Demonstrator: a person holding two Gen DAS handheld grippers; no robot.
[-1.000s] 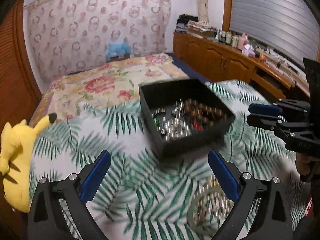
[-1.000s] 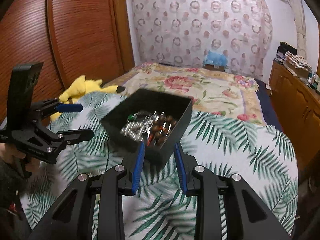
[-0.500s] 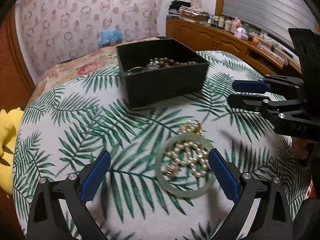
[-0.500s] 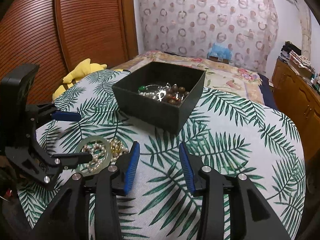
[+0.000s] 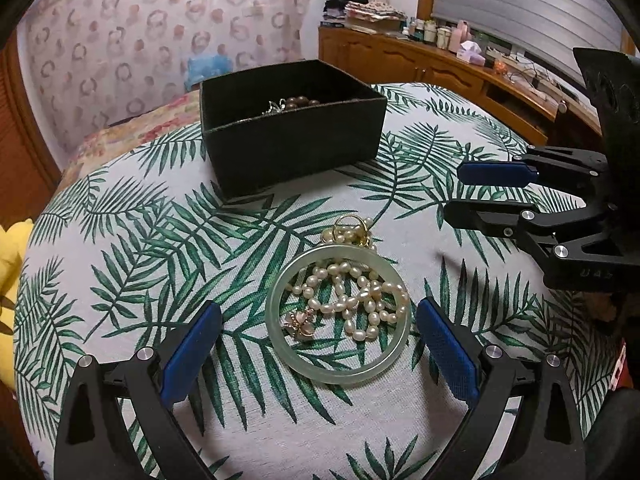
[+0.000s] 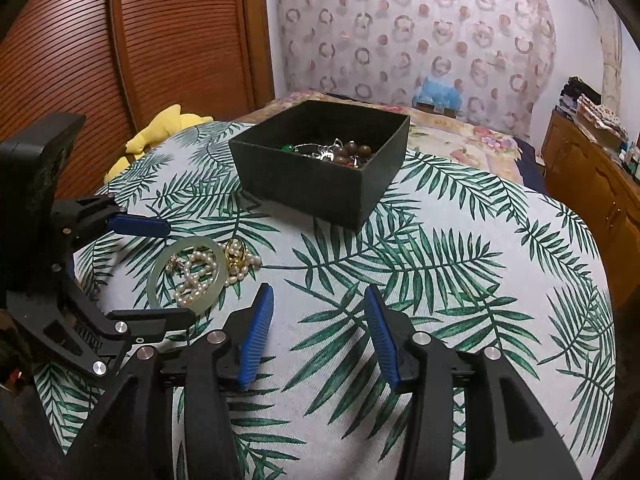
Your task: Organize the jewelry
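Lying on the leaf-print cloth [image 5: 132, 248], the pearls [image 5: 352, 300] sit inside a jade bangle [image 5: 338, 370], gold rings [image 5: 352, 226] touching. Left gripper [image 5: 318, 346] straddles them, jaws wide, gripping nothing. Right gripper [image 6: 318, 334] is opening, empty. Box [image 5: 296, 152] contents mostly hidden behind its wall.

A pale green bangle [image 5: 338, 366] lies flat on the leaf-print cloth, low and centre in the left wrist view, at middle left in the right wrist view. A heaped pearl strand [image 5: 352, 300] with a small rose-gold charm [image 5: 298, 322] fills its ring and runs under its far rim to gold rings [image 5: 352, 226] just beyond. Further back, toward the upper middle of both views, stands an open black box [image 5: 296, 148] holding brown beads [image 6: 354, 152], silver pieces and a green stone.
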